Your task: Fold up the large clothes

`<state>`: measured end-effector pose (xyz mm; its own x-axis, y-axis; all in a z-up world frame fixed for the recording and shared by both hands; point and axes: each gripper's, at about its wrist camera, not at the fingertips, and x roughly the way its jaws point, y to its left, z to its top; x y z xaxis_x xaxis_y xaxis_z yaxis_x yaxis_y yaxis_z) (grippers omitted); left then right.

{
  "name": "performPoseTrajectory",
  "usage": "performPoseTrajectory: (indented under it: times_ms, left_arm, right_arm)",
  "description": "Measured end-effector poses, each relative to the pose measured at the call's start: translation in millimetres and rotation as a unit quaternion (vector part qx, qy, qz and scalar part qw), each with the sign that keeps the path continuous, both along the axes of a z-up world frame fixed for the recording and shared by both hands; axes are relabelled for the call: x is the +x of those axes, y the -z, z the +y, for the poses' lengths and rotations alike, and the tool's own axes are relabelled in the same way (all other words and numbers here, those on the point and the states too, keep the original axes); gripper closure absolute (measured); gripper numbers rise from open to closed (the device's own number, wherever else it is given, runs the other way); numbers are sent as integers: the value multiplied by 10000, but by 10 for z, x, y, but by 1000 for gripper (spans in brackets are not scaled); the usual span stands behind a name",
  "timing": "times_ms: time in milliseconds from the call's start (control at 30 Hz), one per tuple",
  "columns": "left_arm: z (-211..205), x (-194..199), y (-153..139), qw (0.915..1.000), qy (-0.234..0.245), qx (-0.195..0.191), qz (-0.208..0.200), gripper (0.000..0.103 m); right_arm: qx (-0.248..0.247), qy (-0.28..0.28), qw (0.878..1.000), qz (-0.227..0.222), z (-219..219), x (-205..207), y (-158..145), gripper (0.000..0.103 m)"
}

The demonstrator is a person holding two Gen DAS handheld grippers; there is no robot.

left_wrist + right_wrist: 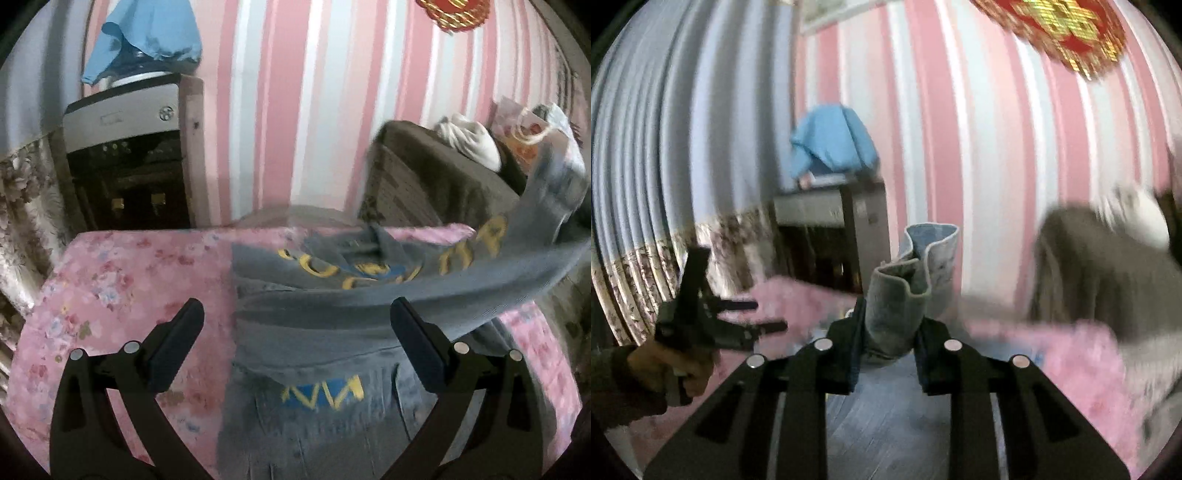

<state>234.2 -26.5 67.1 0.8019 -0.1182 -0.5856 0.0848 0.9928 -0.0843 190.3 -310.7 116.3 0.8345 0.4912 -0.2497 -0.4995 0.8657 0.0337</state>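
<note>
My right tool is clamped narrow on a bunched cuff of the grey sweatshirt; the gathered fabric stands up between its fingers in the right wrist view, with a paler inner face showing behind the fold. From the left wrist view I see that sleeve stretched in the air, running from the body of the garment up and off to the right, blurred.

My left tool stands wide, both fingers apart with nothing gripped; the sweatshirt lies below and between them. In the right wrist view I can see that same tool off at the left, gripped in a hand with a dark sleeve.

The sweatshirt rests on the bench, which is covered in pink floral cloth. It occupies the middle and right of the surface, yellow and blue lettering on its near part and more print on the far part.

Beyond the far edge stands a striped pink wall, a dark cabinet at far left with blue cloth on top.
</note>
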Motion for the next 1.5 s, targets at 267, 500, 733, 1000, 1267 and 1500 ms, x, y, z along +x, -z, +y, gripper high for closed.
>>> performPoseTrajectory:
  times_ms: [267, 500, 733, 1000, 1267, 1500]
  left_arm:
    - [-134, 556, 335, 9979, -362, 292, 457, 3]
    - [-165, 931, 1073, 9838, -322, 645, 1639, 3]
    - [-95, 703, 661, 9950, -84, 280, 959, 3]
    - [-173, 918, 392, 9949, -18, 772, 643, 3]
    - [-132, 1372, 853, 9845, 12, 1144, 1333, 3]
    - [7, 1278, 546, 9943, -462, 853, 437, 19]
  right_arm:
    - [-159, 552, 9968, 554, -605, 740, 517, 80]
    - [-657, 1028, 9672, 2227, -902, 919, 1358, 47]
    - [-648, 1324, 9628, 2265, -1022, 689, 1159, 30]
    - [-285, 1338, 9694, 2037, -1129, 1013, 737, 18]
    - [-1265, 1011, 9427, 2919, -817, 1424, 1401, 84]
    - [-1328, 1572, 9693, 1344, -809, 1329, 774, 87]
